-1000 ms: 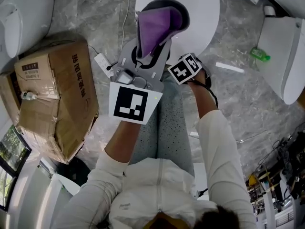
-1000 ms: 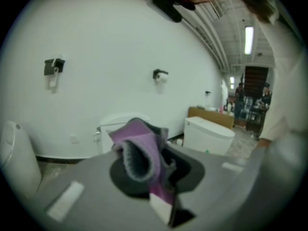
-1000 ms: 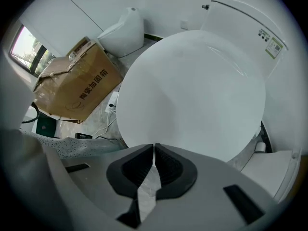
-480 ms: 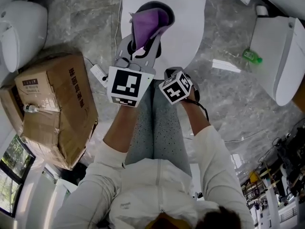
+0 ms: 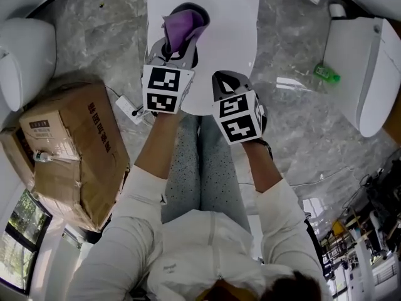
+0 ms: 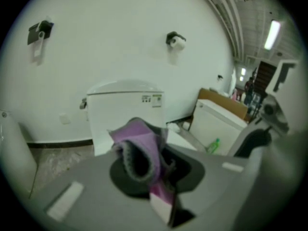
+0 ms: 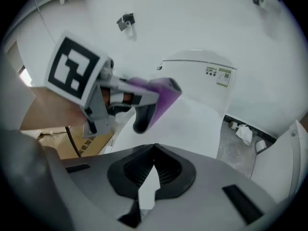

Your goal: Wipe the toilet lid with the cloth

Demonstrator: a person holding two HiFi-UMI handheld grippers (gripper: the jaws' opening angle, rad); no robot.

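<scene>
Cloth (image 5: 183,25), purple, is pinched in your left gripper (image 5: 177,42), whose jaws are clamped on it. Its long axis runs along the jaws, and its free end sticks out past their tips toward the tank (image 6: 126,110), above the white lid (image 5: 233,39). Your right gripper (image 5: 227,83), just beside the left, has its jaws together with nothing between them.

- Toilet lid (image 5: 235,36): right half bare, open from above.
- Left half: taken up by left tool (image 5: 185,17) clamping purple cloth (image 6: 142,138).
- Far side: closed off by cistern (image 6: 122,112).
- Floor left: cardboard box (image 5: 75,149), power strip (image 5: 128,110).
- Floor right: green bottle (image 5: 326,74), second toilet (image 5: 369,74).
</scene>
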